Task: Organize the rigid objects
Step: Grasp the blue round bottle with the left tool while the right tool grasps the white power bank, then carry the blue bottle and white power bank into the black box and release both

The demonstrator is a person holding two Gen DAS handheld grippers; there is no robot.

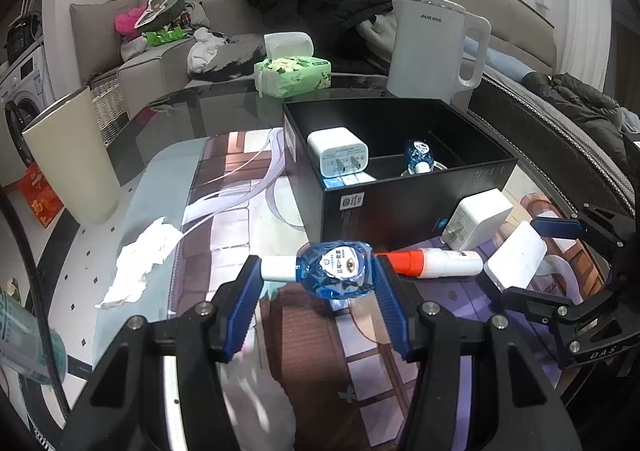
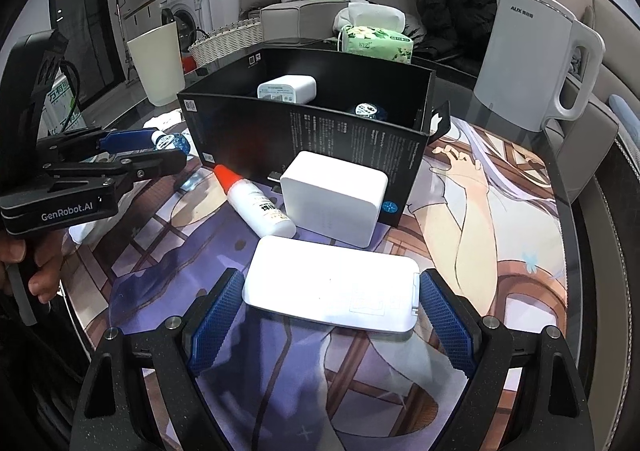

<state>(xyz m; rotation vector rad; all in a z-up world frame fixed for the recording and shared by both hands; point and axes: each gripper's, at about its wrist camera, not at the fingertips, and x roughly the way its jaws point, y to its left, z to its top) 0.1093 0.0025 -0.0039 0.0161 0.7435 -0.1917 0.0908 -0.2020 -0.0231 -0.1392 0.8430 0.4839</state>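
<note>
My left gripper (image 1: 318,273) has its blue pads on both ends of a small blue bottle (image 1: 336,271) with a white cap, shut on it just above the mat. My right gripper (image 2: 332,291) is open around a flat white box (image 2: 332,291) that lies on the mat; the pads are close to its ends without a clear squeeze. A black box (image 1: 400,191) holds a white charger (image 1: 338,151) and another blue bottle (image 1: 418,153). A white bottle with an orange cap (image 1: 436,263) and a white plug adapter (image 1: 478,219) lie in front of the black box.
A white kettle (image 1: 434,51) and a green tissue pack (image 1: 294,75) stand behind the black box. A cream bin (image 1: 72,159) stands off the table's left. A crumpled tissue (image 1: 140,263) lies on the left of the table. A sofa with clothes is behind.
</note>
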